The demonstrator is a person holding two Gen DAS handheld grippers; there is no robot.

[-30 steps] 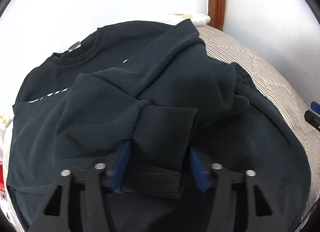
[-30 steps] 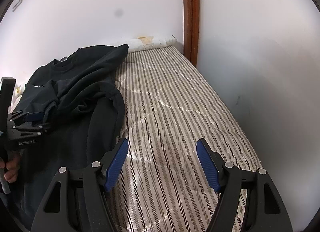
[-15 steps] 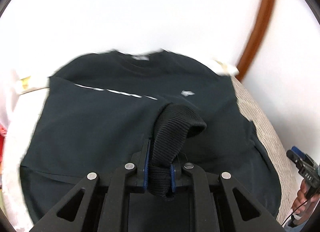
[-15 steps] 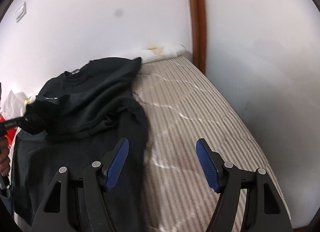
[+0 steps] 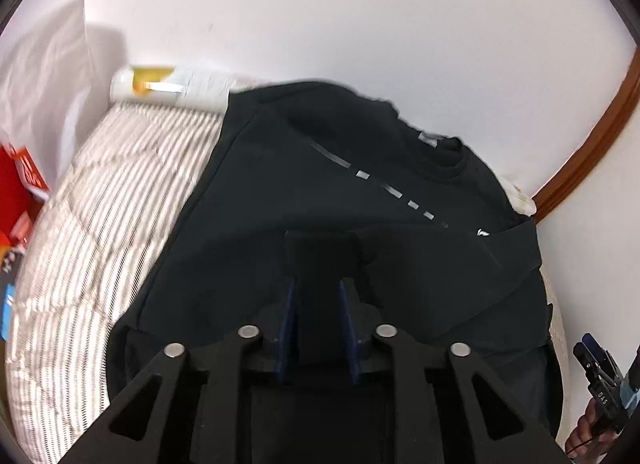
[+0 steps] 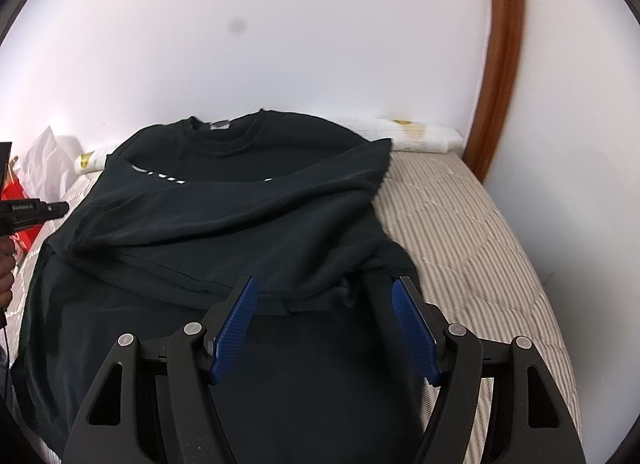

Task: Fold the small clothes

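Note:
A black sweatshirt (image 5: 320,183) (image 6: 240,232) with a white chest line lies spread on a striped mattress (image 5: 100,223), neck towards the wall. In the left wrist view my left gripper (image 5: 318,284) has the ribbed sleeve cuff (image 5: 320,256) between its blue pads; the jaws are opening slightly, and the cuff still fills the gap. The sleeve stretches across the chest. My right gripper (image 6: 325,282) hangs open above the shirt's lower right, over a rumpled fold, with nothing between its fingers. Each gripper also shows in the other view: the left gripper (image 6: 56,207) at the left edge, the right gripper (image 5: 592,352) at the lower right.
White walls close in the bed at the back and right, with a brown wooden frame (image 6: 500,63) in the corner. A white roll (image 6: 416,135) lies along the head of the mattress (image 6: 460,232). A red bag (image 5: 24,183) and white plastic (image 6: 44,163) sit at the left.
My left gripper closed on the sleeve cuff and carried it left across the shirt, drawing the sleeve out. My right gripper, still open, moved left from the bare mattress to above the shirt.

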